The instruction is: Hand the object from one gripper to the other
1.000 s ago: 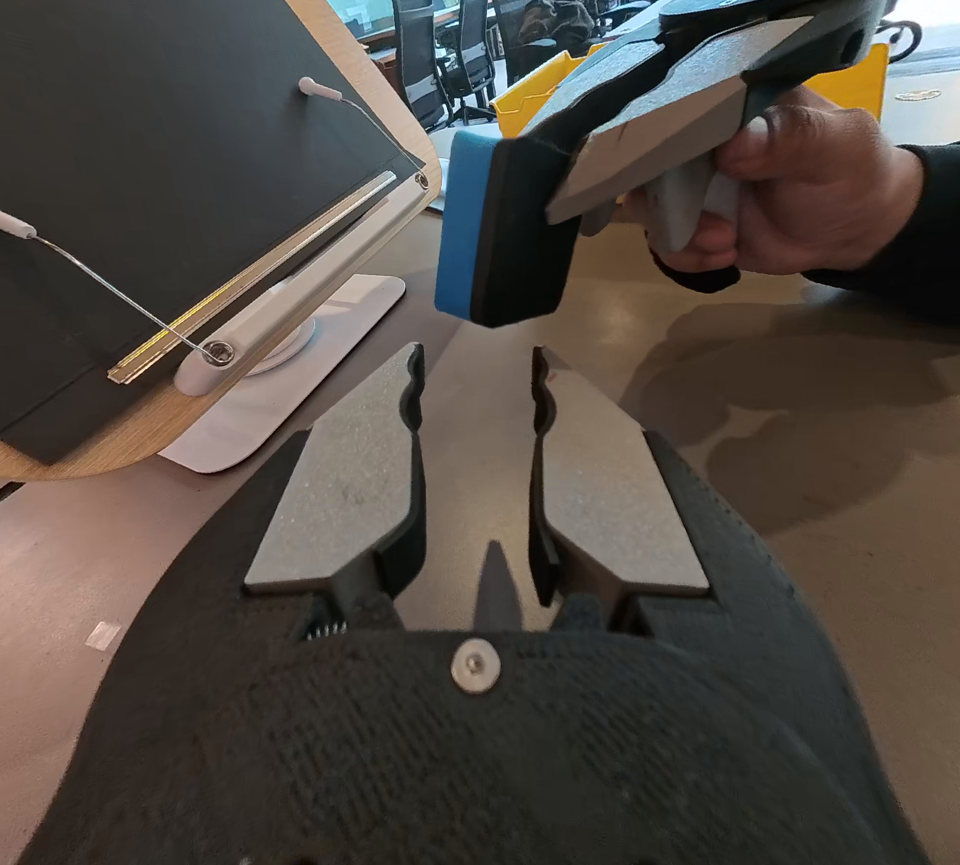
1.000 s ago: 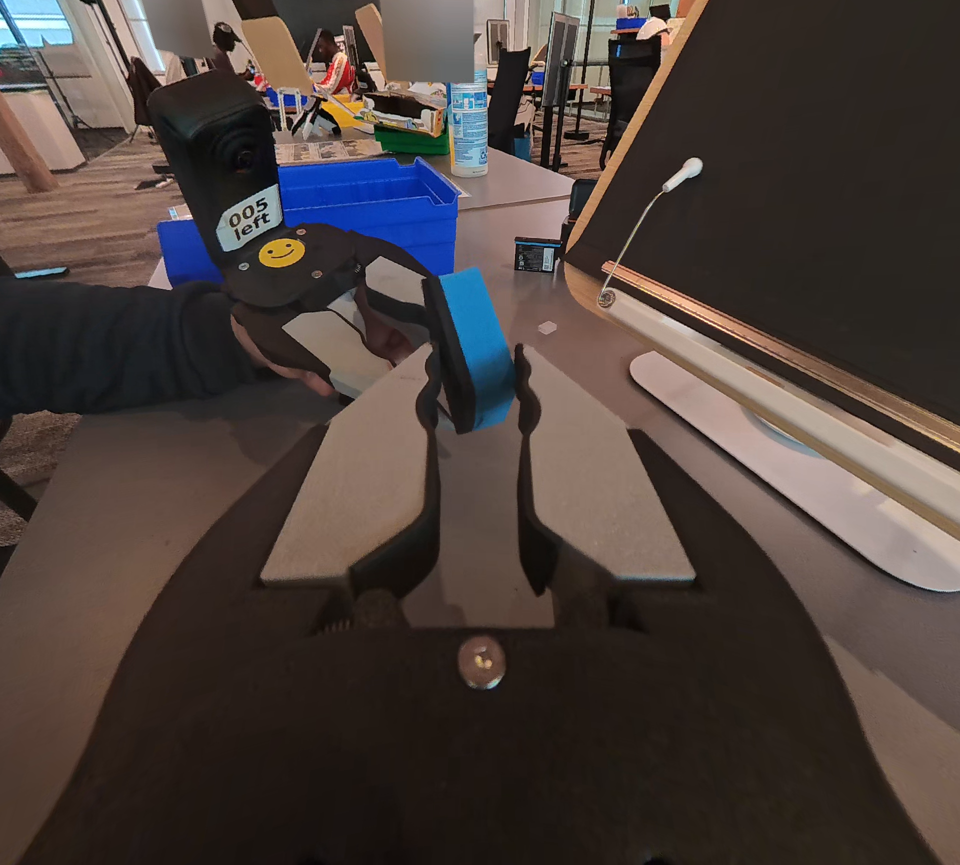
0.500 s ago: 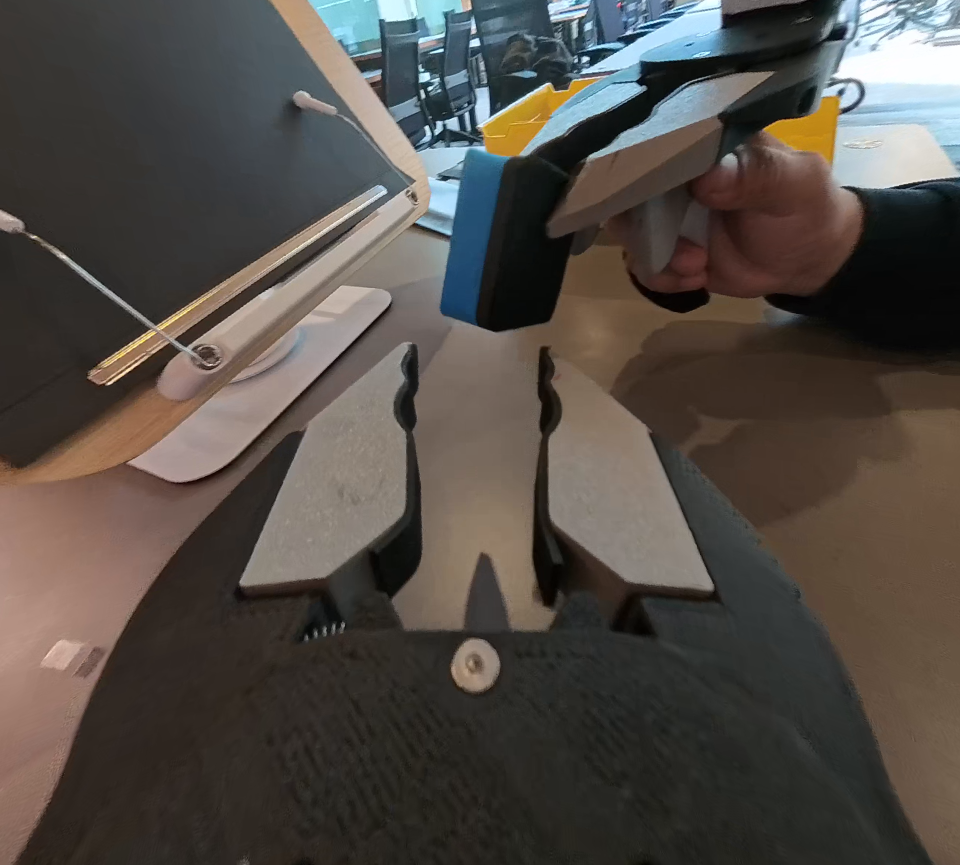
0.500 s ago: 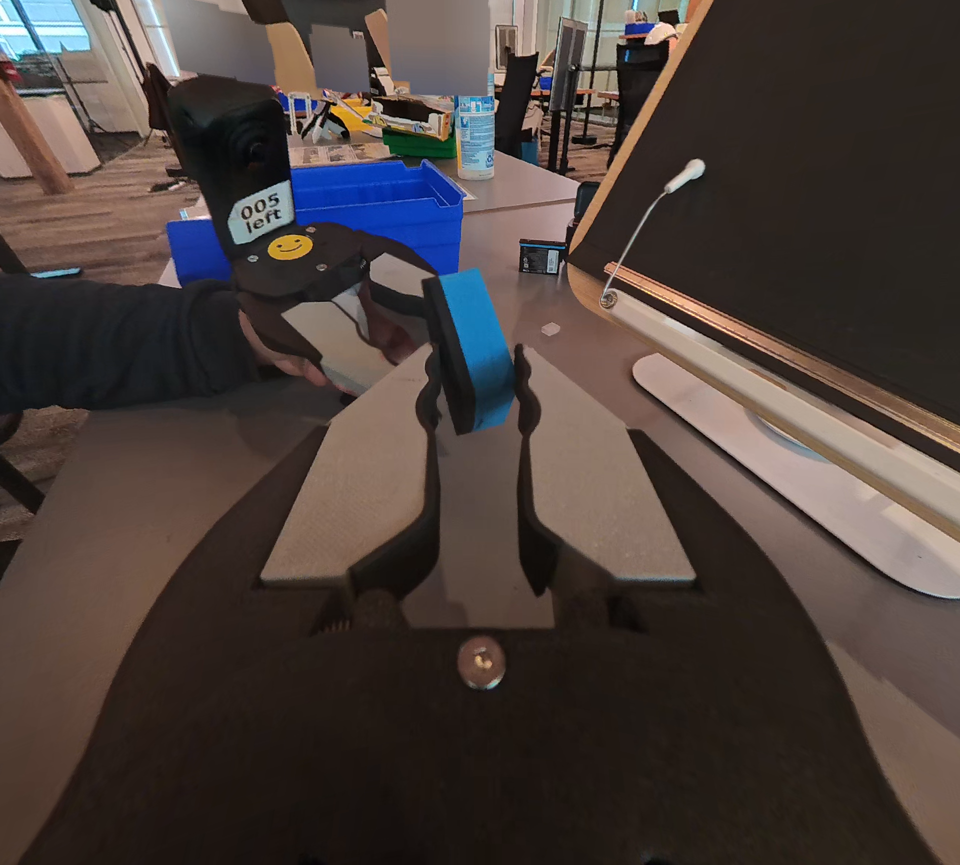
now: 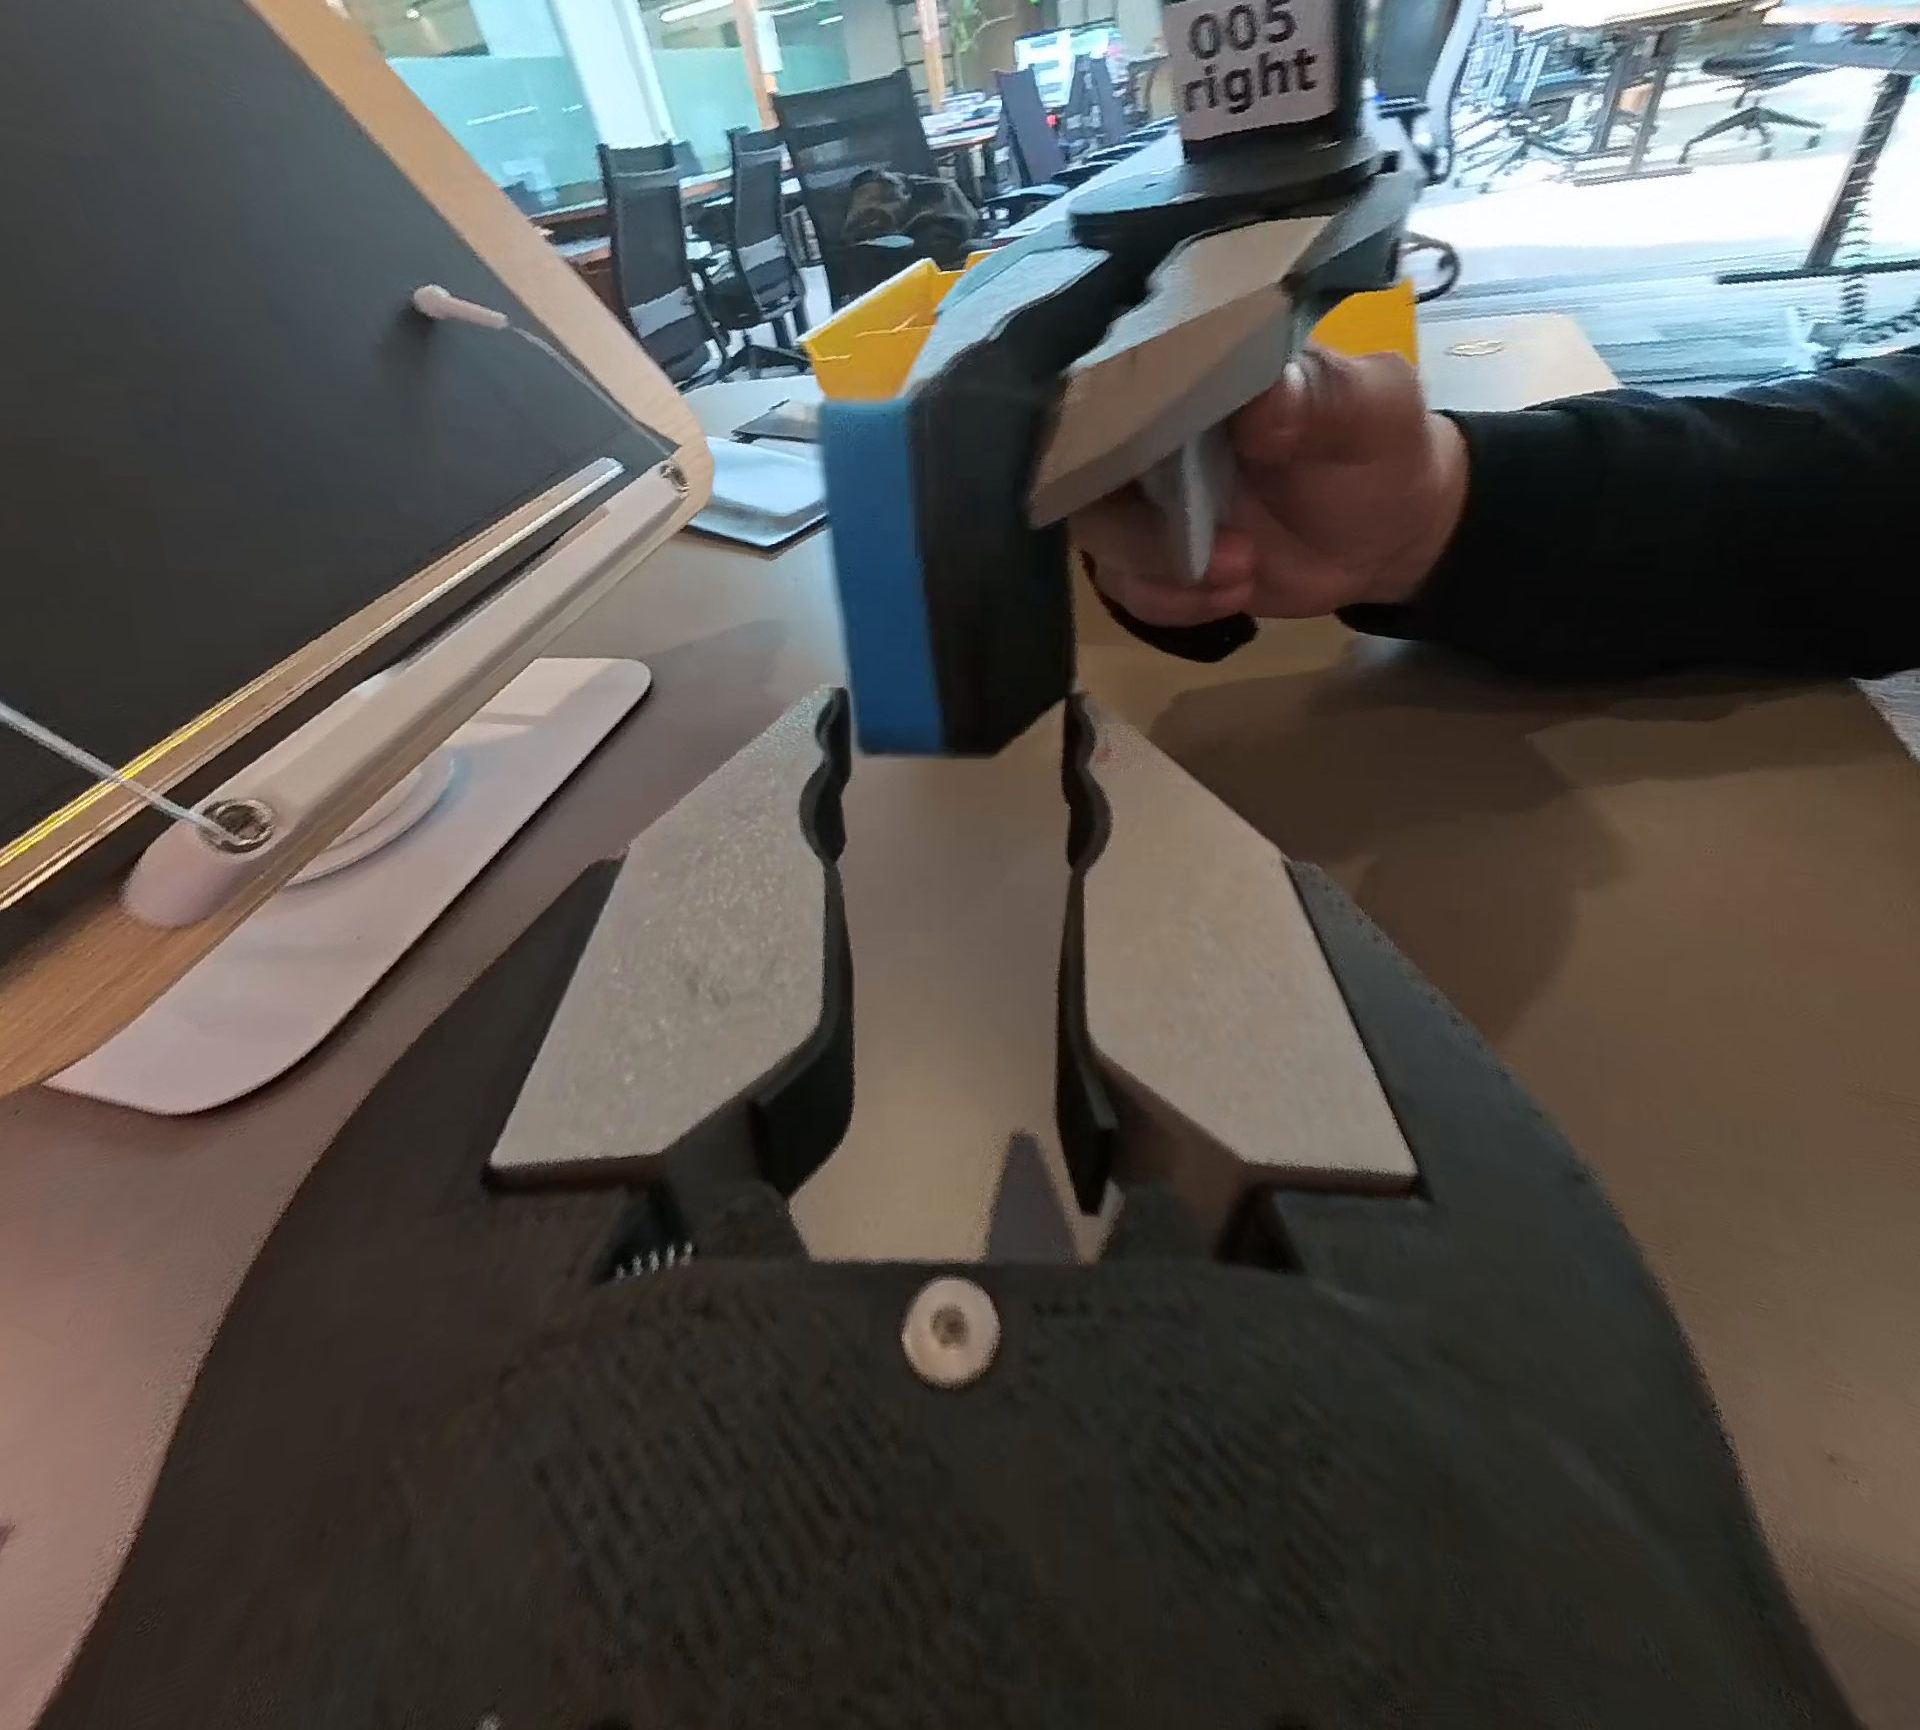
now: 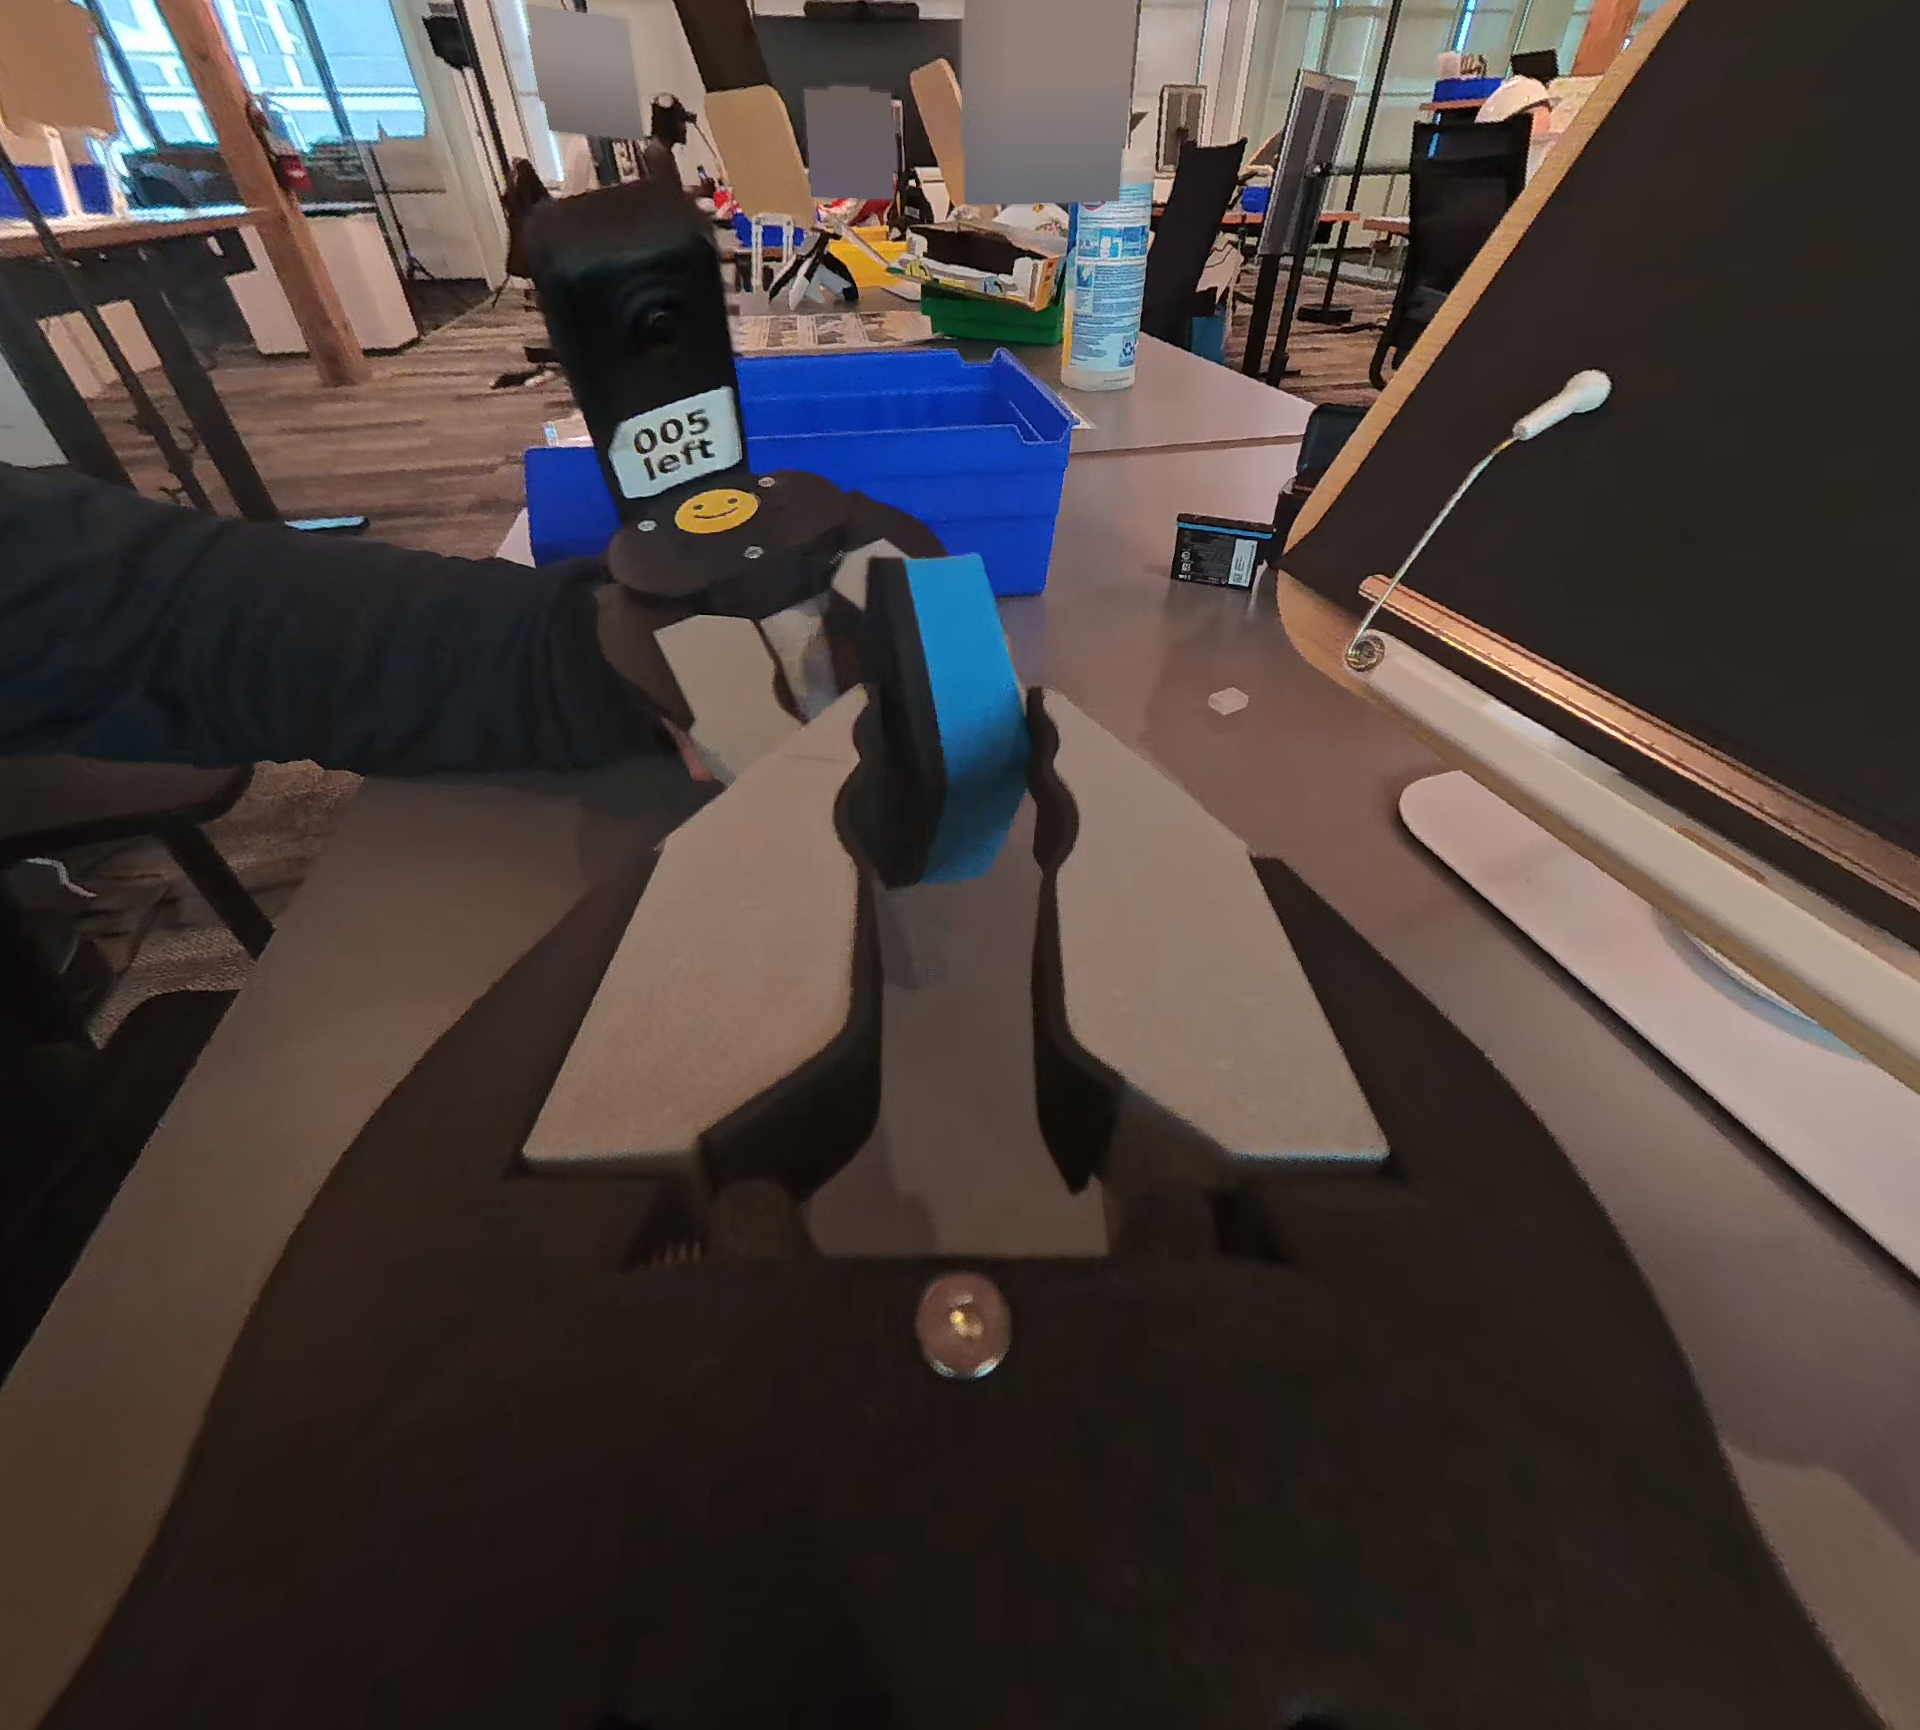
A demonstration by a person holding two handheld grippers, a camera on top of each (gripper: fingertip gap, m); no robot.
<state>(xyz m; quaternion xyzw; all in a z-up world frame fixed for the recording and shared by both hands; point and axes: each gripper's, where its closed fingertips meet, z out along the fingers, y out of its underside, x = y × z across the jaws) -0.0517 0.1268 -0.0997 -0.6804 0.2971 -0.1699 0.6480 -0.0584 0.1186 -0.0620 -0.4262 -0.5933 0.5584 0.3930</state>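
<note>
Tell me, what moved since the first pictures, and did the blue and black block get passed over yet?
Not yet. The right gripper brought the blue and black block closer, so its lower end now sits at the tips of the open left gripper, which has not closed on it. The right gripper stays shut on the block. The black board stand did not move.

The object is a thick rectangular block (image 5: 940,579) with two layers, a bright blue one and a black one, like a board eraser. It stands upright on end in the air above the table (image 5: 1558,849), touching nothing below. The right gripper (image 6: 945,776) pinches it across its layers, blue against one finger and black against the other. Its lower end hangs at the tips of the left gripper (image 5: 951,745).
</note>
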